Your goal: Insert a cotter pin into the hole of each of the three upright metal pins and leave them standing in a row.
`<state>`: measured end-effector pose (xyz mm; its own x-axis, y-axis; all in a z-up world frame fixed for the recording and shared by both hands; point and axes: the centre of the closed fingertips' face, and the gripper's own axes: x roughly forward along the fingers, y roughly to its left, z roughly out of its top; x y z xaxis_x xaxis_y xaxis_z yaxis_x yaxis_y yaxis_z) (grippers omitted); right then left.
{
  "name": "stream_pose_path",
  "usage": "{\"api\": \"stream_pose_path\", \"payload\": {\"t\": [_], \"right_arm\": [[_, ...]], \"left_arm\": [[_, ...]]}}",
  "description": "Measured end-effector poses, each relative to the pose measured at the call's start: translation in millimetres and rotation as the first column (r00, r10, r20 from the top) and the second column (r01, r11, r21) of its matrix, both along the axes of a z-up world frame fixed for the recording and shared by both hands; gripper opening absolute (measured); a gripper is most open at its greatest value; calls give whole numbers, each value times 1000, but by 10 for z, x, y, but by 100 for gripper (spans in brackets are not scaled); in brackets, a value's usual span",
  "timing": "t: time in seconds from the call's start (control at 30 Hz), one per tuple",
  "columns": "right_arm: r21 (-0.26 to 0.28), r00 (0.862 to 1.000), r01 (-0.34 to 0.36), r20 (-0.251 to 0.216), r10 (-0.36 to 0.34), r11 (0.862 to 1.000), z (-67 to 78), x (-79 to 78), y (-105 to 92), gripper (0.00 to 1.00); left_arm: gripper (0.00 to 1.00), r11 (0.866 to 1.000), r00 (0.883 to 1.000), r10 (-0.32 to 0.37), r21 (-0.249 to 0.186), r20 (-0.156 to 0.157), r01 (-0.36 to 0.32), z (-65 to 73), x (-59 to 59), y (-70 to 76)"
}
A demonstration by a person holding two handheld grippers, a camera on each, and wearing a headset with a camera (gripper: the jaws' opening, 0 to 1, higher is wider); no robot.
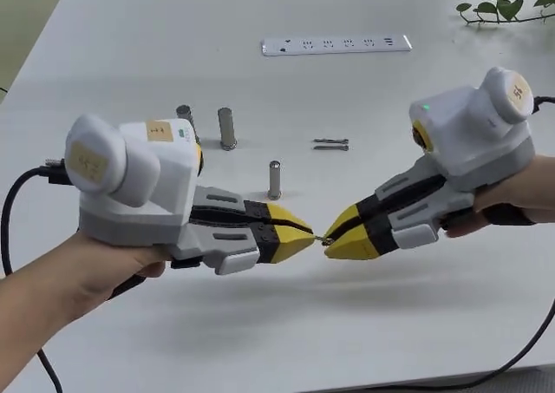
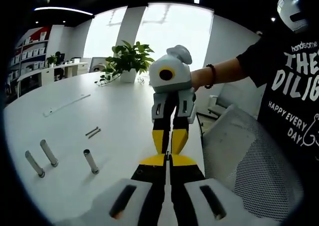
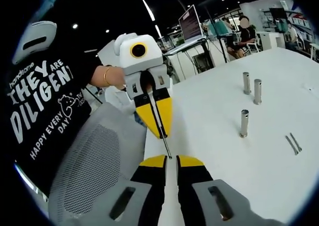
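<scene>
Three upright metal pins stand on the white table: one (image 1: 185, 114) half hidden behind the left gripper's body, one (image 1: 226, 128) beside it, and one (image 1: 275, 180) nearer me. Above the table's front, my left gripper (image 1: 309, 233) and right gripper (image 1: 329, 242) meet tip to tip. A thin cotter pin (image 3: 166, 145) bridges the two sets of yellow tips, and both look shut on it. The right gripper view shows the upright pins (image 3: 243, 123) off to the right. In the left gripper view they (image 2: 90, 161) stand at lower left.
Two spare cotter pins (image 1: 330, 144) lie side by side right of the upright pins. A white power strip (image 1: 336, 44) lies at the back and a potted plant (image 1: 507, 3) at the far right corner. A mesh chair (image 2: 249, 161) stands by the table edge.
</scene>
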<state>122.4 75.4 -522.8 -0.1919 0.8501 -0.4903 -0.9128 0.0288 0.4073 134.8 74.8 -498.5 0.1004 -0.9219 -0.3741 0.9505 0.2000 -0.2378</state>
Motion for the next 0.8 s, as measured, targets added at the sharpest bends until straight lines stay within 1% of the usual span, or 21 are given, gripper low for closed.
{"api": "stream_pose_path", "payload": {"t": [0.1, 0.17, 0.23, 0.33, 0.5, 0.53, 0.57, 0.6, 0.63, 0.67, 0.77, 0.8], "right_arm": [[1, 1000, -7, -5, 7, 1000, 2, -16, 3, 2], [3, 1000, -14, -8, 14, 1000, 5, -32, 8, 1], [6, 1000, -22, -10, 22, 1000, 10, -47, 12, 0], [6, 999, -32, -7, 32, 999, 15, -57, 12, 0], [11, 999, -45, 13, 45, 999, 42, -49, 2, 0], [10, 998, -51, 28, 50, 999, 52, -45, 0, 0], [7, 998, -53, 27, 53, 999, 55, -50, 1, 0], [-1, 998, -58, 29, 58, 998, 58, -55, -1, 0], [-7, 997, -61, 45, 61, 998, 50, -45, -1, 0], [-13, 996, -67, 51, 68, 998, 44, -51, -2, 0], [-34, 995, -77, 62, 79, 996, 18, -55, -8, 0], [-43, 994, -76, 72, 79, 996, 5, -42, -11, 0]], "left_arm": [[0, 1000, 1000, -9, -20, -11, 9, 27, -25, -23], [0, 1000, 1000, -13, -18, -6, 13, 27, -27, -25], [0, 1000, 1000, -16, -13, 6, 16, 22, -28, -27], [0, 1000, 1000, -20, -14, 4, 20, 18, -36, -25], [0, 1000, 1000, -24, -6, -1, 24, -4, -40, -8], [0, 1000, 1000, -25, -5, -1, 25, -10, -43, -5], [0, 1000, 1000, -26, -3, -2, 26, -15, -45, -2], [0, 1000, 1000, -26, -3, -4, 26, -17, -49, -3], [0, 1000, 1000, -25, -1, -2, 25, -22, -46, -4], [0, 1000, 1000, -26, 2, -2, 26, -30, -46, -4], [0, 1000, 1000, -27, 10, -6, 27, -52, -50, -12], [0, 999, 1000, -24, 22, 2, 24, -72, -46, -15]]}}
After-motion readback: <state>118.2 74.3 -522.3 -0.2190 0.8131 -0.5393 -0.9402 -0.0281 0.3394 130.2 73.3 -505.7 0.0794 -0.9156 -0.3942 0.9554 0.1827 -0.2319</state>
